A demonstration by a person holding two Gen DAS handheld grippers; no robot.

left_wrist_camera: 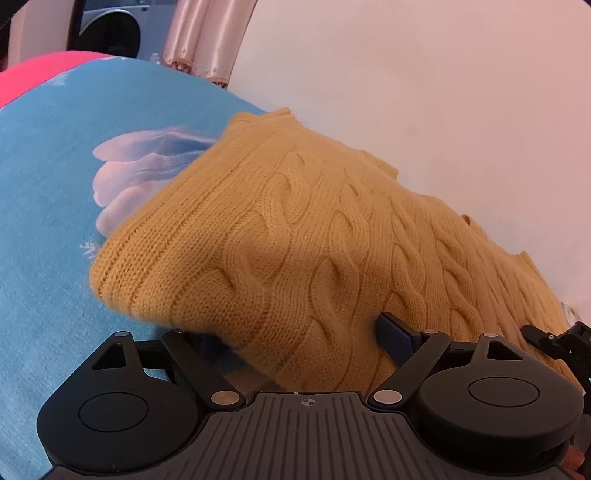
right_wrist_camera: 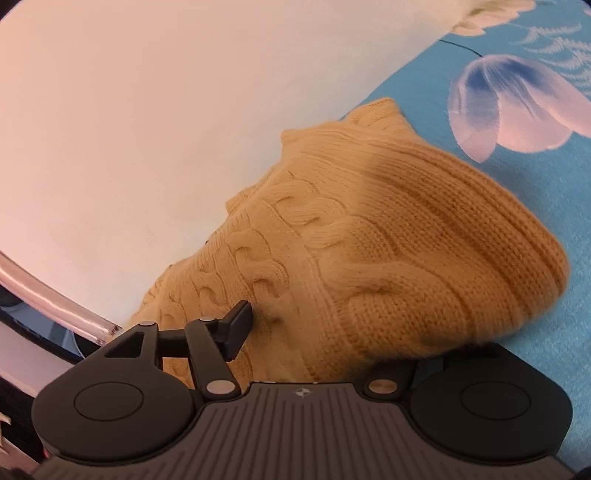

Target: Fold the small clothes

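A mustard-yellow cable-knit sweater (left_wrist_camera: 295, 221) lies bunched on a blue flowered bedspread (left_wrist_camera: 44, 240). My left gripper (left_wrist_camera: 295, 332) grips a thick fold of its near edge. The right finger (left_wrist_camera: 395, 332) presses into the knit and the left finger is buried under it. In the right wrist view the same sweater (right_wrist_camera: 388, 240) bulges over my right gripper (right_wrist_camera: 340, 339). There the left finger (right_wrist_camera: 236, 325) dents the knit and the right finger is hidden beneath the fold. Part of the right gripper (left_wrist_camera: 554, 339) shows at the left view's right edge.
A pale plain surface (left_wrist_camera: 443, 110) runs behind the sweater along the bedspread's far side. Pink satin curtains (left_wrist_camera: 199, 37) hang at the back, with a washing machine (left_wrist_camera: 110, 33) beyond. A pink-red cloth (left_wrist_camera: 29, 74) lies at the far left. Blue bedspread (right_wrist_camera: 546, 184) spreads to the right.
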